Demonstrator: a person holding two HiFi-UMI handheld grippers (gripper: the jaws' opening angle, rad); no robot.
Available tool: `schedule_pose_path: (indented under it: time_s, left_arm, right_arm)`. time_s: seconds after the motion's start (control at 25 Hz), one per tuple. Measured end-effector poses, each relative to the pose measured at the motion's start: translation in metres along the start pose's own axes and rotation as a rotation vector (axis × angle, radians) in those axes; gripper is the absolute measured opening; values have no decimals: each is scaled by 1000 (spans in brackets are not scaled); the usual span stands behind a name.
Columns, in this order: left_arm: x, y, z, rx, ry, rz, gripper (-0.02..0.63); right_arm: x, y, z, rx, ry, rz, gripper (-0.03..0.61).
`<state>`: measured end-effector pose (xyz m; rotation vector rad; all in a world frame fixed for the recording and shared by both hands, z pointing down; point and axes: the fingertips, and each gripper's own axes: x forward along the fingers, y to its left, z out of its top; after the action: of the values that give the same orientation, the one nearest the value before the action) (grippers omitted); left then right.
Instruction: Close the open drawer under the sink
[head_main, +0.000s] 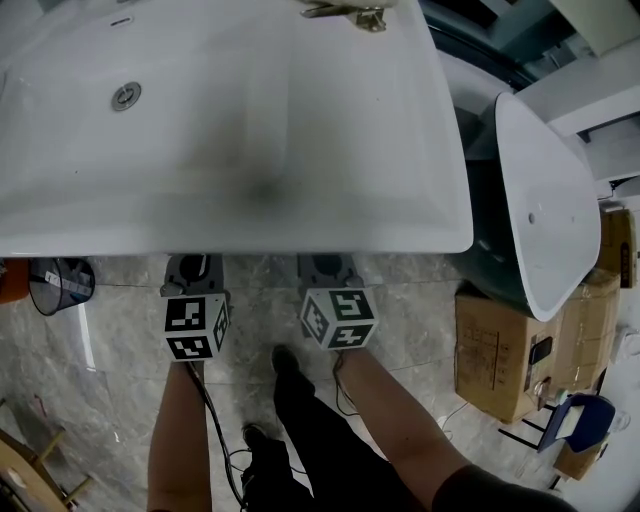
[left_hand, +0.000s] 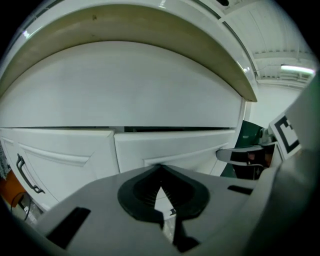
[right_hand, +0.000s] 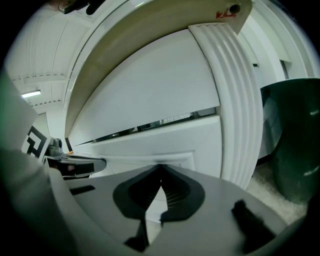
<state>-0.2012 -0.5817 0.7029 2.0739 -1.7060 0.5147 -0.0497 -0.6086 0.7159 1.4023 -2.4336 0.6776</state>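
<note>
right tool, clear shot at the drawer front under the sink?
Likely yes: the right tool, jaws together and empty, points straight at the drawer front with nothing between them; whether they touch can't be told.

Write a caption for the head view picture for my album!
Seen from above, the left claw and right claw poke under the white sink's front edge.

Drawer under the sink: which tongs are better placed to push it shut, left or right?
Left, narrowly. The left tongs, shut, face the middle of the drawer front; the right tongs, also shut, face its end by the fluted column. Either could probably push.
</note>
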Motion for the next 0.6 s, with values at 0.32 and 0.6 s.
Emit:
schedule_pose_path:
  time_s: [0.32, 0.6]
  left_arm:
    - [-2, -4, -5, 9, -20, 14, 15]
    - [-51, -31, -18, -20, -39, -25, 15]
  right_arm:
    - [-3, 2, -1, -31, -11, -19, 25]
    - [-48, 19, 7, -65, -56, -36, 25]
